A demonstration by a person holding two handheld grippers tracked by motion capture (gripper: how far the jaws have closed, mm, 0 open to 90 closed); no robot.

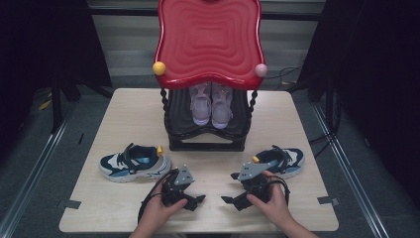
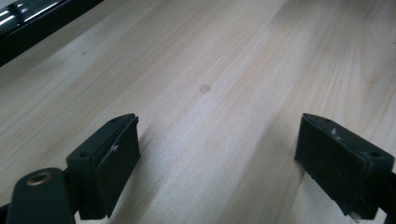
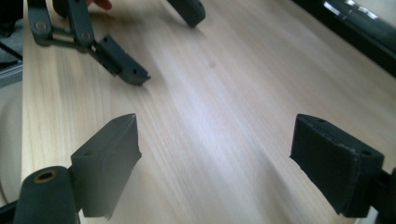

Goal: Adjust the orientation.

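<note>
Two navy, white and blue sneakers lie on the pale wooden table (image 1: 124, 114), one at the left (image 1: 133, 162) and one at the right (image 1: 282, 159), each with a yellow tag at the heel. My left gripper (image 1: 198, 188) rests near the front edge just right of the left sneaker, and points right. Its jaws stand open over bare wood (image 2: 219, 154). My right gripper (image 1: 229, 187) sits in front of the right sneaker and faces left toward the other gripper. It is open with nothing between its jaws (image 3: 215, 154). The left gripper (image 3: 166, 44) appears ahead in the right gripper view.
A shoe rack with a wavy red top (image 1: 208, 34) and a black lower shelf (image 1: 205, 139) stands at the back middle of the table. A pair of lavender shoes (image 1: 211, 104) sits on the lower shelf. Bare wood lies between the two grippers.
</note>
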